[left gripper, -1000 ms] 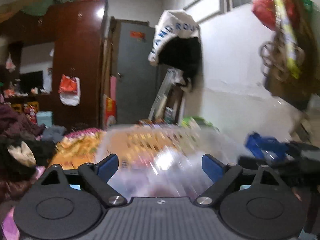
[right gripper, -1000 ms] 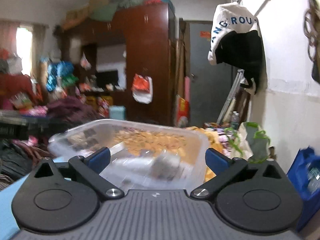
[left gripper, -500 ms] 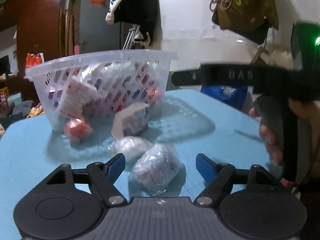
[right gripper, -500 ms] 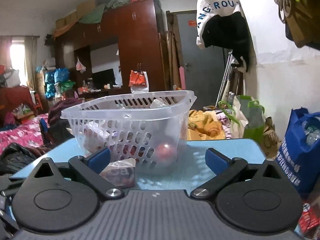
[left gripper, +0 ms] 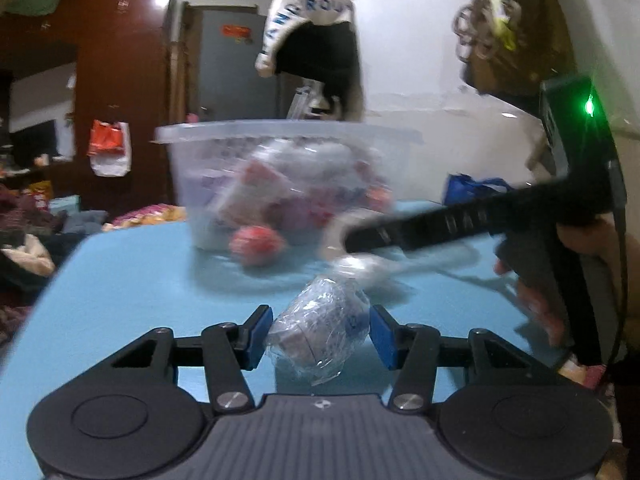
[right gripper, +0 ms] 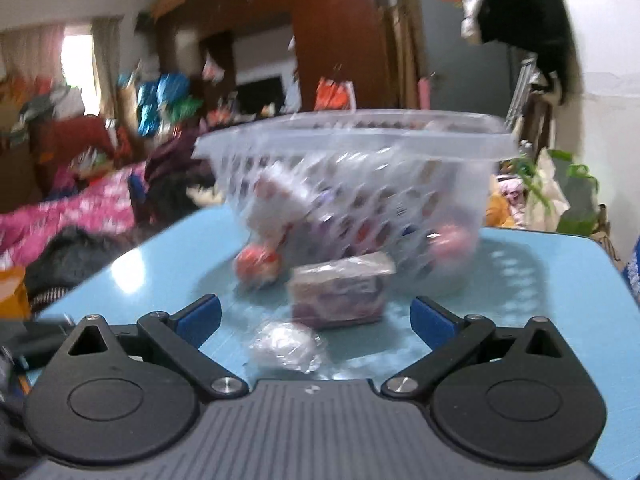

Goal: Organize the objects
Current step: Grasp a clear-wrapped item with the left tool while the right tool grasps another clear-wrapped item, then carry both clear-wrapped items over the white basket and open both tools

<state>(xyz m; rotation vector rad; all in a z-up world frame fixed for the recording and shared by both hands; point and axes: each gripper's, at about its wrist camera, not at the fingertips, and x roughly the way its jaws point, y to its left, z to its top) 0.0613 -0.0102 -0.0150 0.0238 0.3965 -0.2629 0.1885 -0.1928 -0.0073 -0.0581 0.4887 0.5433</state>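
A: Entry, left wrist view. The left hand-held gripper has come down to the blue surface from a raised pose; a second ago it looked over the basket at the room. Its jaws are closing now, well narrower than half a second back, with the clear-wrapped packet between the blue pads. A thin gap seems to remain on each side, so I record no firm grip yet.

B: Right side?

A: The right hand-held gripper has also dropped low over the surface. Jaws stand wide apart, nothing clamped. A small wrapped round item lies just ahead between them, and a purple wrapped block sits just behind that, close against the basket.

B: Basket position?

A: The white perforated basket stands on the surface beyond both tools, already holding several wrapped things. A red ball rests at its foot on the outside. Motion blur is heavy, so contents cannot be listed.

B: Meaning for the task?

A: My reading: approach is over and the pick has begun. Once the left pads seat on the packet, a lift and carry to the basket would follow. Crinkly film may slip or deform under the pads. The right tool, seen crossing the left view, looks lined up for the round item.
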